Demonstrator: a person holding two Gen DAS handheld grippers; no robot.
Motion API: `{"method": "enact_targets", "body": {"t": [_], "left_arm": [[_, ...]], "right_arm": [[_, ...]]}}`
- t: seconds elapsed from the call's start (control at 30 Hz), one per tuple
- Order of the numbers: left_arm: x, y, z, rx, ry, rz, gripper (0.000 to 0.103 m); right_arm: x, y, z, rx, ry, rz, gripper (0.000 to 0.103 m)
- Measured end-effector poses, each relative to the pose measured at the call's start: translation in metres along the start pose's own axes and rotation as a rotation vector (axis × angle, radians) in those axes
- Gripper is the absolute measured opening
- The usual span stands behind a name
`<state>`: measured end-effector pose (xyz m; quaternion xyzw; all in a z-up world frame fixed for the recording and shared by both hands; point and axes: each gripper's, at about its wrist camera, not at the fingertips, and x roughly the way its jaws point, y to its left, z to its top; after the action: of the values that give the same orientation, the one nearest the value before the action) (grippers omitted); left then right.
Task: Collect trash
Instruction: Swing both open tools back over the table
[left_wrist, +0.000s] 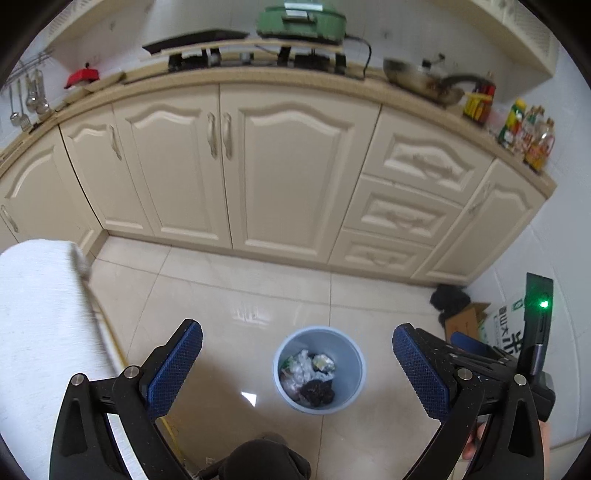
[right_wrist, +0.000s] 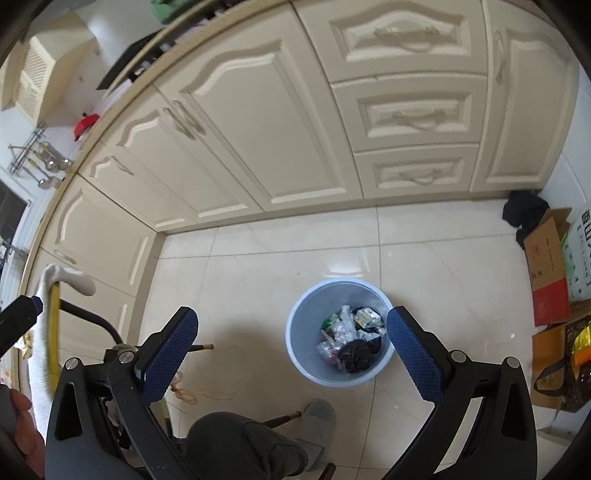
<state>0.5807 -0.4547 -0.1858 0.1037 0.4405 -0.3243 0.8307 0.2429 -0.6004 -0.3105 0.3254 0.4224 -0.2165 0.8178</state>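
Nearest the lens, at six o'clock in the right wrist view, a dark-trousered knee (right_wrist: 236, 439) and a grey slipper (right_wrist: 319, 415) are seen, with a thin wooden rod (right_wrist: 282, 419) lying beside the slipper. Both grippers are held with jaws spread wide and nothing between the blue pads: the left gripper (left_wrist: 297, 363) and the right gripper (right_wrist: 291, 350). At nine o'clock of the left wrist view a white cloth-covered surface (left_wrist: 40, 332) crowds the frame; at three o'clock part of the other gripper with a green light is seen. Just beyond the fingertips the pale blue trash bin (right_wrist: 340, 334) stands upright on the glossy cream floor tiles (right_wrist: 258, 258), framed between the pads at twelve o'clock in the left view. Crumpled white plastic, printed wrappers and a dark bag (right_wrist: 354, 354) are seen lying in the bin. Open floor surrounds the bin on all sides. At three o'clock, cardboard boxes (right_wrist: 546, 266) and a black heap (right_wrist: 522, 214) are stacked by the wall. Farthest, cream cabinets (left_wrist: 288, 166) close the floor's edge.
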Motion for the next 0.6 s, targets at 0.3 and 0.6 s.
{"method": "enact_targets", "body": {"t": [0.3,0.6], "left_arm": [[-0.138,0.039,-0.054,-0.014,-0.17,0.009,0.102],[-0.267,0.093,-0.125,-0.088,-0.346,0.079,0.102]], "right_arm": [[-0.056,0.073,0.0,-0.082,-0.078,0.033,0.103],[-0.11,0.17,-0.015,-0.225,-0.146,0.106,0.103]]}}
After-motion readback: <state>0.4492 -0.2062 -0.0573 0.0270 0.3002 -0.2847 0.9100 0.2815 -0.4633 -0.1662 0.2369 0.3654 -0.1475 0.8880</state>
